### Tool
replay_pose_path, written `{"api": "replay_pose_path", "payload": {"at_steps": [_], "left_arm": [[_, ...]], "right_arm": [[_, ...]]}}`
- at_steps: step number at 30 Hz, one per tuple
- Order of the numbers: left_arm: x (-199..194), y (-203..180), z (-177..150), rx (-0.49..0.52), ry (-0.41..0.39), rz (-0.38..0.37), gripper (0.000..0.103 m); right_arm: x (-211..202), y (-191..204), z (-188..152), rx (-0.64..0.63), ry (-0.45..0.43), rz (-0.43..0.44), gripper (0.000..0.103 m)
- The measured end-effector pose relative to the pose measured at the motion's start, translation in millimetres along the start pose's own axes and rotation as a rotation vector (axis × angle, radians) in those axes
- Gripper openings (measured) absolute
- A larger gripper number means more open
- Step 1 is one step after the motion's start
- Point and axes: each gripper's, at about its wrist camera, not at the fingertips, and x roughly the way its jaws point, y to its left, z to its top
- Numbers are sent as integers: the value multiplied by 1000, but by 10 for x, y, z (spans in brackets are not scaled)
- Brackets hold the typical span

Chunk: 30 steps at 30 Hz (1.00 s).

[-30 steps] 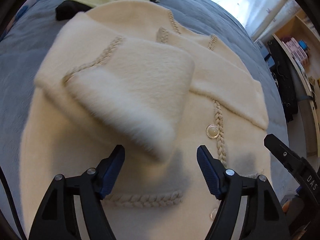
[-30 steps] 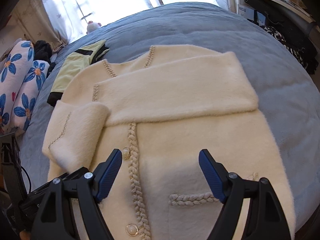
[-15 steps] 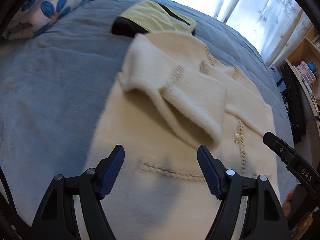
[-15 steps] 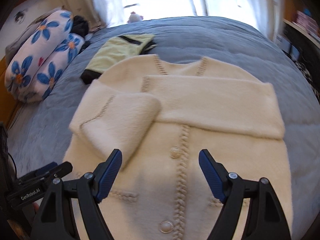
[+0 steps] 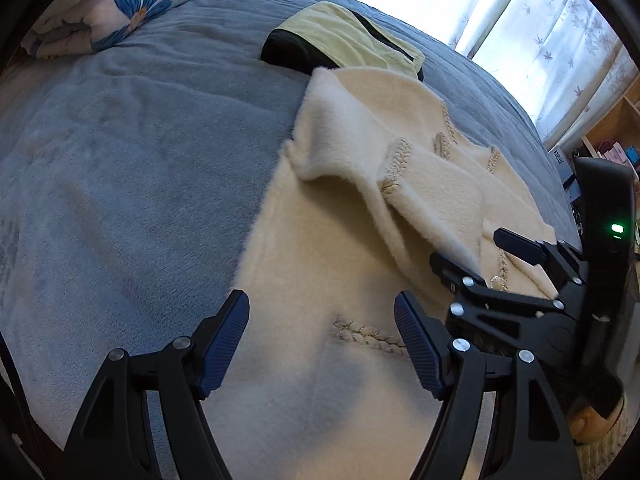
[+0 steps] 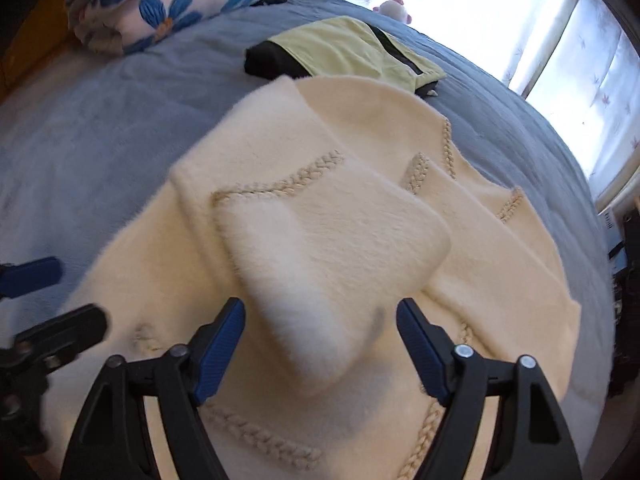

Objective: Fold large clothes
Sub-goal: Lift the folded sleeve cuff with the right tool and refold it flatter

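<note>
A cream fuzzy cardigan (image 5: 320, 264) with braided trim lies front-up on the grey-blue bed; it also shows in the right wrist view (image 6: 360, 152). Both sleeves are folded across its chest, the near sleeve's cuff (image 6: 332, 252) lying on top. My left gripper (image 5: 322, 340) is open and empty above the cardigan's lower left part near a pocket braid (image 5: 372, 338). My right gripper (image 6: 320, 344) is open and empty just above the folded cuff; it also shows at the right of the left wrist view (image 5: 484, 256).
A folded yellow-green and black garment (image 5: 344, 36) lies beyond the cardigan's collar. A blue-flowered quilt roll (image 5: 120, 4) lies at the bed's far left. Curtained windows (image 5: 552, 40) and a shelf (image 5: 616, 128) stand to the right. Bare bedspread (image 5: 120, 168) stretches left.
The left gripper has drawn back and to the left, toward the cardigan's lower left edge. The right gripper has swung left and closer, over the folded cuff. Both stayed open.
</note>
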Motion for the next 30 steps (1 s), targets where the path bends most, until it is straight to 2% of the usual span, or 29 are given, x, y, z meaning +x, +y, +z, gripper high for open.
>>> {"api": "replay_pose_path", "payload": {"at_steps": [1,3,5,8,11,13,14,16,20,22,26,28,29,30], "left_arm": [[-8,10,-4,0,-1,1,74],[-20,31,-4,-5,-6,0,74],[-24,33,-6,-8,-7,-3,74],[-35,25,-5,-5,-13,-9,74],[-48,-18,-21,8,-19,-11,74],[-61,-49,-41,13,-20,-19,74],[-60,-67,-48,18,-19,-23,74],[-45,-106,-61,35,-13,-25,74],[-4,-185,-91,66,4,-21,74],[13,-205,-97,79,10,-18,74],[59,-232,-68,89,18,-4,74],[80,-242,-41,89,19,3,74],[89,-255,-27,88,18,6,74],[98,-266,-17,87,17,8,74]], "right_arm": [[38,-5,7,-5,17,2,40],[101,-87,36,32,68,61,8],[21,-195,90,64,47,64,8],[-363,-443,204,111,-78,39,8],[-706,-878,225,244,-194,43,8],[-789,-1224,124,361,-244,72,8],[-759,-1381,46,417,-245,87,8],[-523,-1655,-153,523,-182,124,10],[83,-1852,-685,616,80,166,17],[221,-1899,-931,646,147,191,21],[182,-2118,-1146,722,133,240,24],[128,-2271,-1144,768,94,257,40],[107,-2360,-1137,792,67,271,44],[114,-2450,-1135,810,44,278,55]]}}
